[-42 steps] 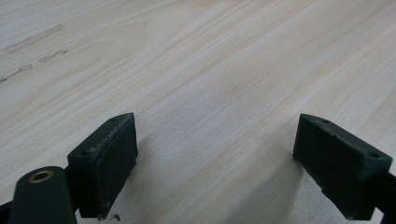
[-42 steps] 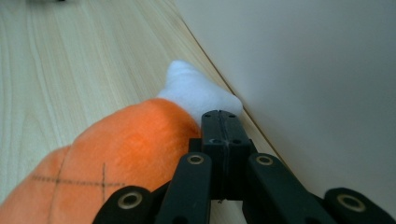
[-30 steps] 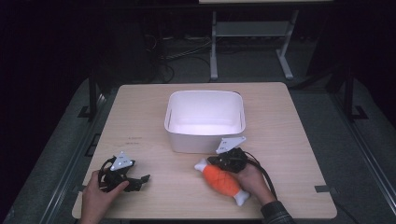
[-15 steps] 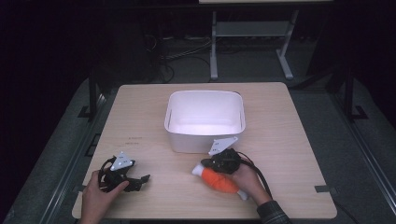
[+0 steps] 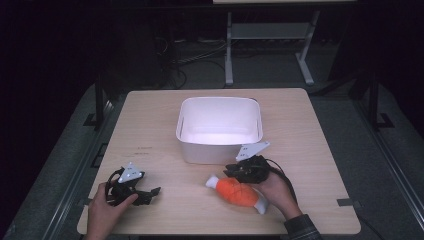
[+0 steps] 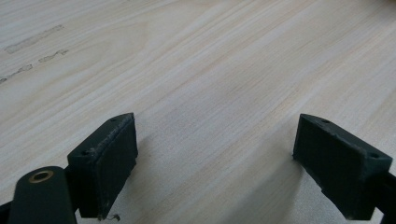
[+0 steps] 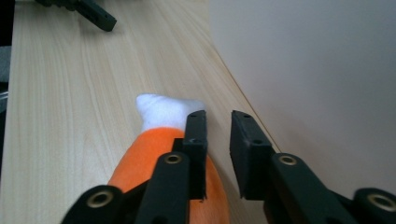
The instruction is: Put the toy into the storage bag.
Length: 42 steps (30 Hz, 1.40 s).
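Nearest the person, the left gripper [image 5: 142,191] is rested on the desk [image 5: 150,135] at its front left corner, its fingers [image 6: 105,161] spread wide with only bare wood between them. To the right, an orange and white plush toy [image 5: 239,192] is laid on the desk near the front edge, one white end pointed toward the middle of the desk. The right gripper [image 7: 218,140] is held just above and beside the toy's far side. Its fingers [image 7: 196,140] are drawn nearly together with a narrow gap left, and nothing is seen clamped between them, though contact with the plush underneath cannot be ruled out from this angle. Just beyond, a white tub [image 5: 219,129] is stood at the middle of the desk, its near wall close to the right gripper.

A grasp attempted from here could be spoiled: with the fingers so narrow and set beside the toy, the soft body may be pushed aside rather than pinched. The tub wall could also be knocked, since little room is left there.
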Available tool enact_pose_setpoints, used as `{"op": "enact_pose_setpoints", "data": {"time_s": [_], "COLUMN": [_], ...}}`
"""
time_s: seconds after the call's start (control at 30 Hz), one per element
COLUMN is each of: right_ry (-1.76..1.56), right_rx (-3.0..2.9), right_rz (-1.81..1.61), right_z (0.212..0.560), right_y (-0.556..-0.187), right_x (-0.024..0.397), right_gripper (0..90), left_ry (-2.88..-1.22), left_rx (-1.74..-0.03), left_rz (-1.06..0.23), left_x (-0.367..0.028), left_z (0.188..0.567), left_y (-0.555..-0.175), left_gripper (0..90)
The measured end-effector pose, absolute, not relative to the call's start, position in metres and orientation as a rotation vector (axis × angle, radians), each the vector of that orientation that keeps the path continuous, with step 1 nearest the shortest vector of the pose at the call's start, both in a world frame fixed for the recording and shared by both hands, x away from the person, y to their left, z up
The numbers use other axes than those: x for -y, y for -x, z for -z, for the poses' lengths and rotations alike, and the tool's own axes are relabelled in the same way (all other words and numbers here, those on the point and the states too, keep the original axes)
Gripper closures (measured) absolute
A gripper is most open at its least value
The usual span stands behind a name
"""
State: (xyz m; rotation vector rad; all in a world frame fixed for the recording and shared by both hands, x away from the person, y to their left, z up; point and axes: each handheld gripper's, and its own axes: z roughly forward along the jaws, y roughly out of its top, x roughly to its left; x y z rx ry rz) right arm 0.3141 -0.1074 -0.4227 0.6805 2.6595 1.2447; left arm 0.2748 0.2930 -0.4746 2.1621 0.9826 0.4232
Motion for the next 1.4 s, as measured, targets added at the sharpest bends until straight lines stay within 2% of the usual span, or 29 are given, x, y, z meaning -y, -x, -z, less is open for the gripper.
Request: {"op": "enact_pose_setpoints", "data": {"time_s": [0.27, 0.33, 0.37, 0.57, 0.73, 0.77, 0.8, 0.9, 0.97, 1.4], "right_ry": [-0.757, -0.762, -0.785, -0.825, -0.841, -0.841, -0.858, -0.854, -0.863, -0.803], "right_rx": [-2.654, -2.655, -2.66, -2.672, -2.705, -2.705, -2.723, -2.734, -2.746, -2.841], "right_rz": [-1.235, -1.237, -1.227, -1.204, -1.164, -1.164, -1.13, -1.095, -1.077, -1.024], "right_z": [0.414, 0.413, 0.413, 0.411, 0.41, 0.41, 0.411, 0.412, 0.414, 0.427], "right_y": [-0.307, -0.306, -0.303, -0.297, -0.293, -0.293, -0.29, -0.288, -0.286, -0.283], "right_x": [0.129, 0.131, 0.137, 0.147, 0.151, 0.151, 0.152, 0.152, 0.151, 0.133], "right_gripper": [56.4, 54.5, 47.8, 36.9, 23.3, 23.3, 16.1, 10.5, 3.0, 1.5], "left_ry": [-2.158, -2.156, -2.158, -2.161, -2.165, -2.165, -2.165, -2.162, -2.164, -2.165], "left_rx": [-0.983, -0.984, -0.985, -0.982, -0.98, -0.98, -0.98, -0.98, -0.98, -0.979], "left_rz": [-0.425, -0.424, -0.422, -0.425, -0.424, -0.424, -0.425, -0.425, -0.425, -0.424], "left_x": [-0.293, -0.293, -0.293, -0.293, -0.293, -0.293, -0.293, -0.293, -0.293, -0.293], "left_z": [0.475, 0.475, 0.475, 0.475, 0.475, 0.475, 0.475, 0.475, 0.475, 0.475], "left_y": [-0.275, -0.275, -0.275, -0.275, -0.275, -0.275, -0.275, -0.275, -0.275, -0.275], "left_gripper": [13.0, 13.0, 13.0, 13.0, 13.0, 13.0, 13.0, 13.0, 13.0, 13.0]}}
